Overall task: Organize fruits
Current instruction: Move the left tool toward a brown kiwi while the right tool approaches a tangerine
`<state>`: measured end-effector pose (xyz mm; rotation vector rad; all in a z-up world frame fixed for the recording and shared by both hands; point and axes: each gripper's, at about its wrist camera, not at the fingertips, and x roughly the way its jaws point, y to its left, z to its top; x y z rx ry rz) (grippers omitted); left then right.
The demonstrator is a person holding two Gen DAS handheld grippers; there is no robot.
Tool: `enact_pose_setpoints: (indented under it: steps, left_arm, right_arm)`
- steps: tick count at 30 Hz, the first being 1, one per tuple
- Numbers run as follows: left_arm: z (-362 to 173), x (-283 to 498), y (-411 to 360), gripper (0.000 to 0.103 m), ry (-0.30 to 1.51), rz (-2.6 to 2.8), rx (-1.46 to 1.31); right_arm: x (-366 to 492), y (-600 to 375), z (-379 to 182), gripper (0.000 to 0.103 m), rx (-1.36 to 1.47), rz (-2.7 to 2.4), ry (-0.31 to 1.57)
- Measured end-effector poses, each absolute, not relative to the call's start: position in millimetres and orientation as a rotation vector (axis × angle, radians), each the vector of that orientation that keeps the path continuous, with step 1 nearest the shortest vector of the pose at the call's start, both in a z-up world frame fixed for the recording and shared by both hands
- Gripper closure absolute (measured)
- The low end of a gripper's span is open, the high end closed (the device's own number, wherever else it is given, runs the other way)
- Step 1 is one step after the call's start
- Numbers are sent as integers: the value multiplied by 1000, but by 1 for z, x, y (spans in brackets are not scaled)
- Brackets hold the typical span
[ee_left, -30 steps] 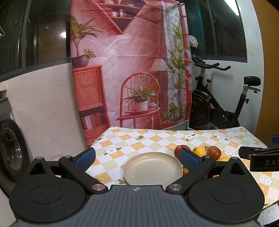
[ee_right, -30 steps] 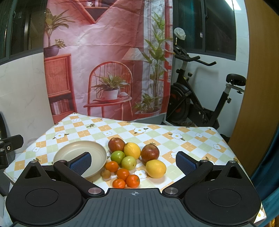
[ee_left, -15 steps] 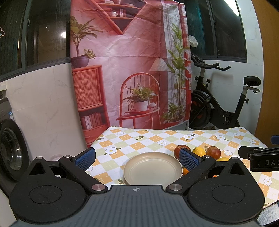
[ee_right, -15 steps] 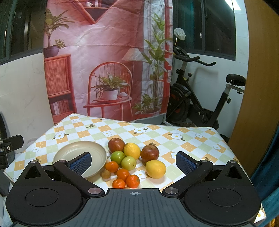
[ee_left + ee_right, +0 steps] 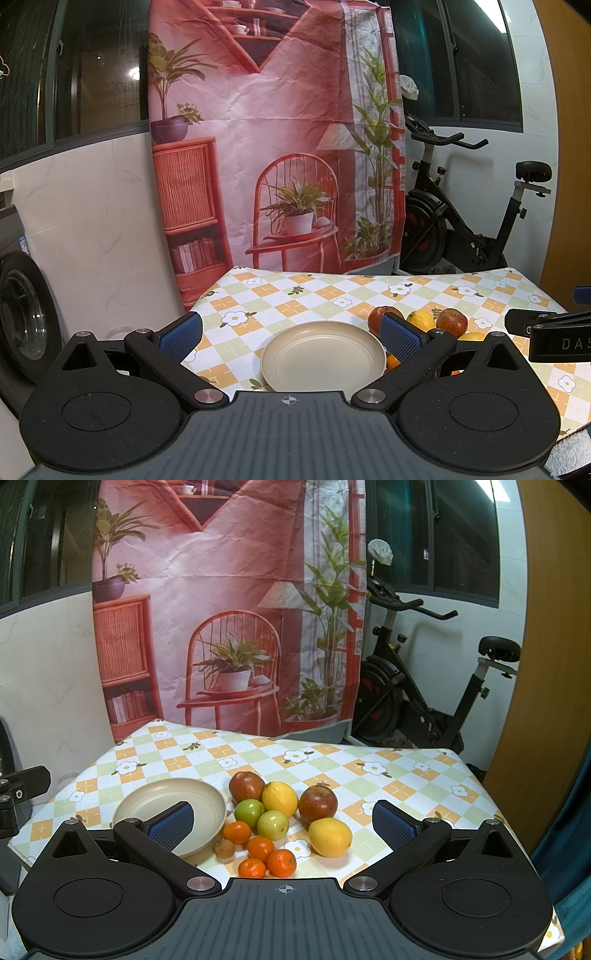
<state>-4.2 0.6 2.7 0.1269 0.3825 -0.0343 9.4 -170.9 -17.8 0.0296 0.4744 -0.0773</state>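
Observation:
A cream plate (image 5: 321, 356) (image 5: 199, 797) lies bare on the checked tablecloth. To its right sits a cluster of fruit: two red apples (image 5: 246, 785) (image 5: 317, 802), two lemons (image 5: 279, 798) (image 5: 330, 837), two green apples (image 5: 249, 811) (image 5: 272, 824), several small oranges (image 5: 260, 848) and a brown kiwi (image 5: 224, 848). My left gripper (image 5: 290, 334) hangs open above the near side of the plate, nothing between its blue pads. My right gripper (image 5: 282, 821) is open over the fruit pile, holding nothing. The left wrist view hides most fruit behind the right finger.
The table (image 5: 406, 775) with flowered cloth ends close on the left and right. A printed backdrop (image 5: 229, 609) hangs behind it, an exercise bike (image 5: 424, 701) stands at back right, a washing machine (image 5: 22, 325) at far left. The other gripper's body (image 5: 546, 332) shows at right.

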Motion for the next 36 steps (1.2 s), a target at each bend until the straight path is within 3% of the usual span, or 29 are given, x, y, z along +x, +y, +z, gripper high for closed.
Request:
enact_pose_setpoints:
  steps: [16,26,36]
  left_arm:
    - [2,30,1,0,373,-41,130]
    - [-22,65,-12,6,340,-165,-32]
    - [-63,87,-38,7,367,-190,-24]
  right_arm:
    - [32,-218,-20,0,35,-49,368]
    - [70,-247,-69,0,44,15,326]
    - [93,-257,-129,0,50,66,357]
